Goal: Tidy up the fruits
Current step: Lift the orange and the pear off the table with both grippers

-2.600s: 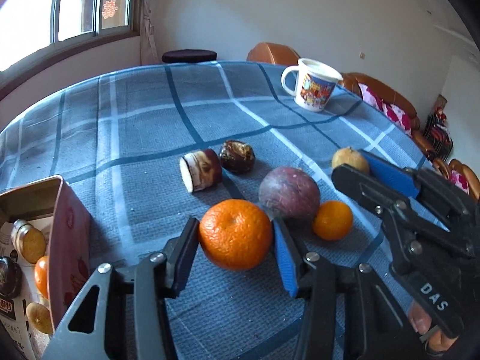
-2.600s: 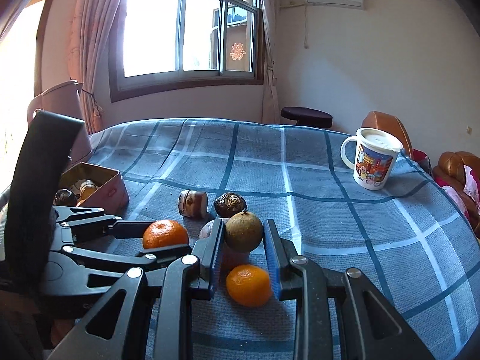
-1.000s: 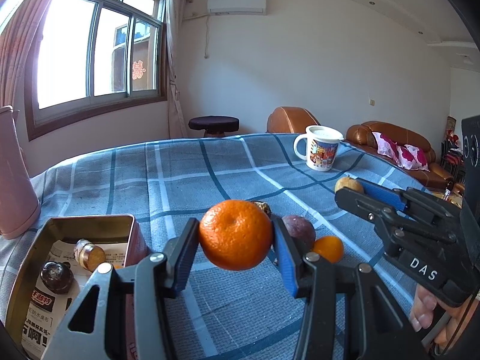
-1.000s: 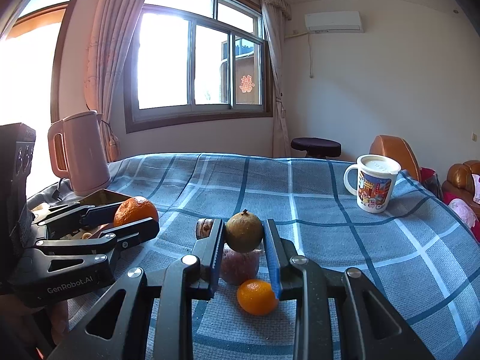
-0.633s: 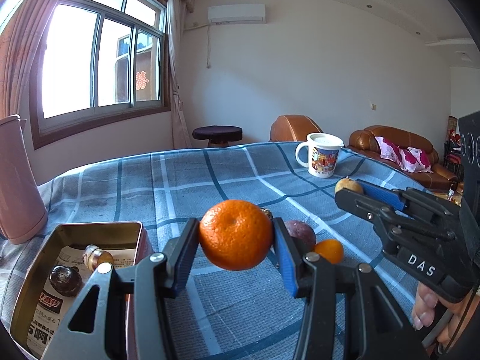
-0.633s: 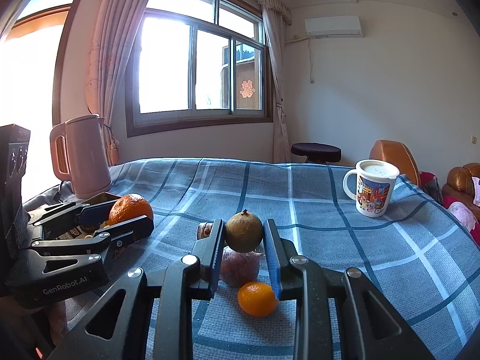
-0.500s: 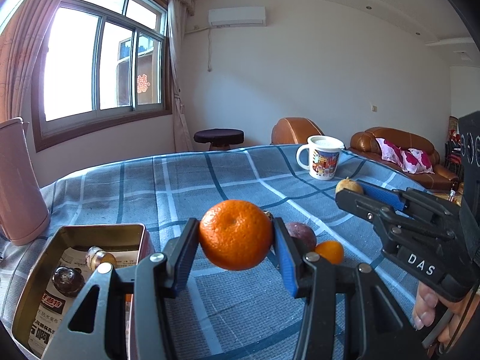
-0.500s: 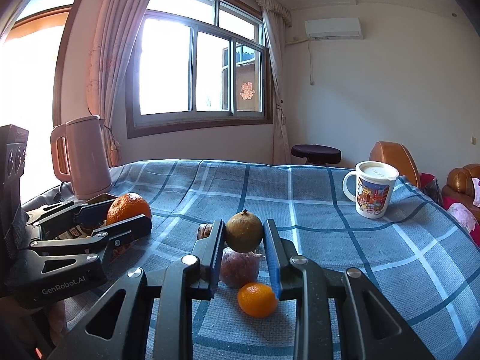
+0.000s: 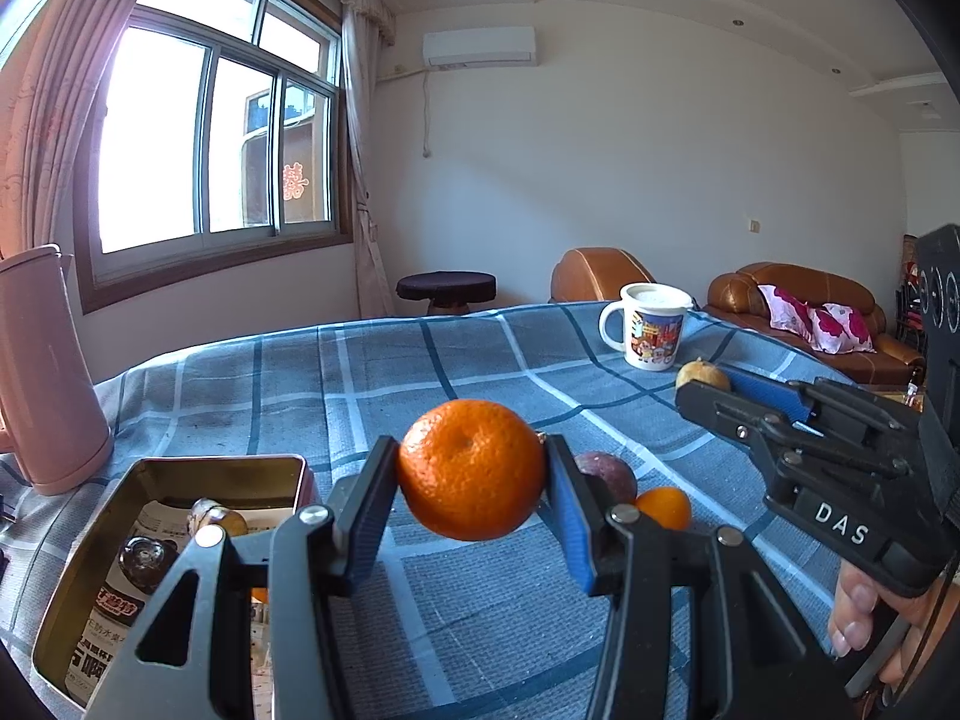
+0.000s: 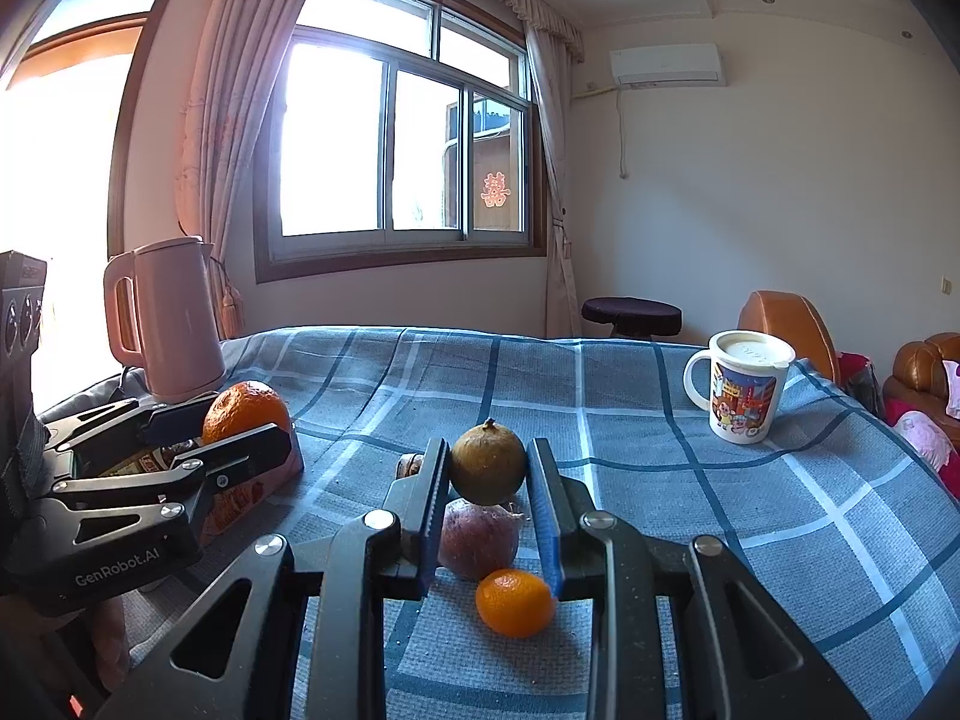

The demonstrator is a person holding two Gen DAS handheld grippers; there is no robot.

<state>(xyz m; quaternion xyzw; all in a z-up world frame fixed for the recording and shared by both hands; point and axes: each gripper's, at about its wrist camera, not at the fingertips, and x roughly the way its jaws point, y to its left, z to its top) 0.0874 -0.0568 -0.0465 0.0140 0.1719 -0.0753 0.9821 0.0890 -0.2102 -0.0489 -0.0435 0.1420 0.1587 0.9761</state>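
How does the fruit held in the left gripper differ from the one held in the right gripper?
The orange in the left gripper is bright orange with pebbled skin; the brown fruit in the right gripper is dull olive-brown and smoother. The orange spreads its fingers wider than the brown fruit does. The brown fruit has a small stem tip on top. Both are round, clamped and held above the table.

Two oranges (image 9: pixel 471 469) (image 9: pixel 663 507), one mug (image 9: pixel 651 329), one kettle (image 10: pixel 171 321), one tin (image 9: pixel 84 576).

Shiny metal tin (image 9: pixel 180 468), woven cloth (image 9: pixel 480 612), glossy mug (image 9: pixel 651 330)
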